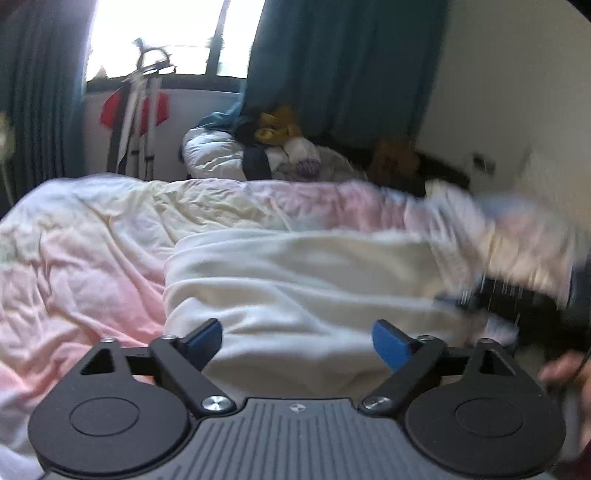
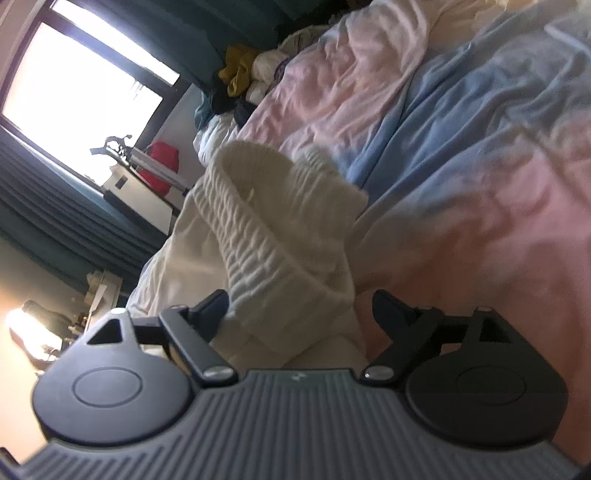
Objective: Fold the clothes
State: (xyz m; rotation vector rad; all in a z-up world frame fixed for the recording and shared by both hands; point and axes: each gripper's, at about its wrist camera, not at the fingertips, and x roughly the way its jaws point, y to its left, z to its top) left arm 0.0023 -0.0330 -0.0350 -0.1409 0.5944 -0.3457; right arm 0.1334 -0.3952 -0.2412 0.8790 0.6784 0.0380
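At the bottom of each frame, both claws stand wide, gripping nothing: the left gripper over a cream garment, the right gripper around its ribbed hem. Beyond lies a pink duvet, then teal curtains at upper right.

Cream garment (ribbed cuff), partly folded, lying on bedding

Garment lies on the duvet, which covers the bed beneath and around it. Left gripper stands over the garment's near edge, fingers either side. Right gripper straddles the garment's ribbed hem. Behind the duvet sits a clothes pile; curtains and window stand beyond. A rack stands left of the pile.
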